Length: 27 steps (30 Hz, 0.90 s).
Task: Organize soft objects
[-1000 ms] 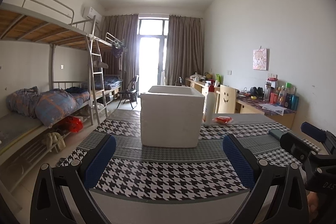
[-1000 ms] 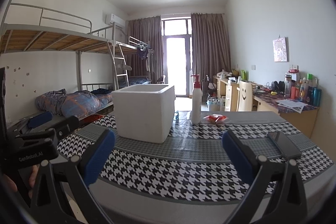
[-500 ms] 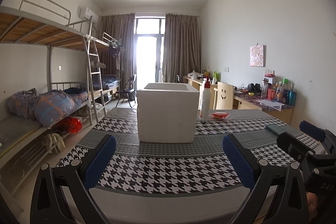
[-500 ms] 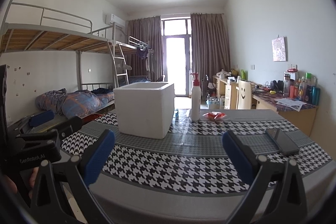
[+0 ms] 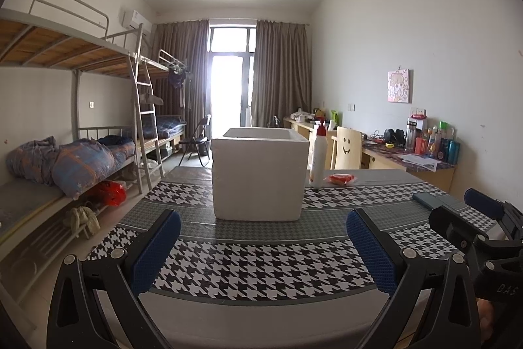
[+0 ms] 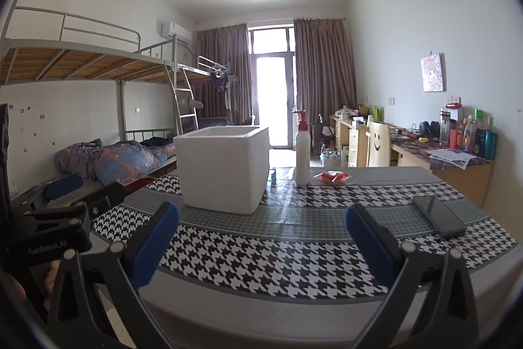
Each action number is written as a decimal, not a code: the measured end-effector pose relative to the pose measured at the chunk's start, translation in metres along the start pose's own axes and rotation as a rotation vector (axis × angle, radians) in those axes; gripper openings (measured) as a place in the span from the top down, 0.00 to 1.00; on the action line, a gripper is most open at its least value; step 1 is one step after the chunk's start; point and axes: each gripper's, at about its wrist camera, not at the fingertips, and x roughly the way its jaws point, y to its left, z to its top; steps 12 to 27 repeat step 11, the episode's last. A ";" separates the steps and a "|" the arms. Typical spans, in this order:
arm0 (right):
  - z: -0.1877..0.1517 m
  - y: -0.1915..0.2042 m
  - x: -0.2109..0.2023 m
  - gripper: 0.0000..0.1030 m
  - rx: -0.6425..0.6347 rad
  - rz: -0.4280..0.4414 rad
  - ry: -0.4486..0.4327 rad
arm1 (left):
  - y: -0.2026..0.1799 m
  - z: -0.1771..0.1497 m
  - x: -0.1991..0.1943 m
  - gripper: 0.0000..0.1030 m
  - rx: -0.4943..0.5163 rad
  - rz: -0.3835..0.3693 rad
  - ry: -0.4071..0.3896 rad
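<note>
Both grippers, left (image 5: 261,246) and right (image 6: 261,239), hung released and empty at the table's (image 6: 294,254) near edge. Beyond stood the foam box (image 5: 260,174), then the red soft packet (image 6: 331,177); fetching it likely came next.

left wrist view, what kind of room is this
Most likely a shared dormitory room: metal bunk beds with a ladder line one wall, cluttered study desks line the other, and a houndstooth-covered table with a white foam box stands in front.
</note>
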 end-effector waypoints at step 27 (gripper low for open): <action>0.000 0.000 0.000 0.00 0.000 0.001 -0.001 | 0.000 0.000 -0.002 0.01 0.002 -0.003 -0.002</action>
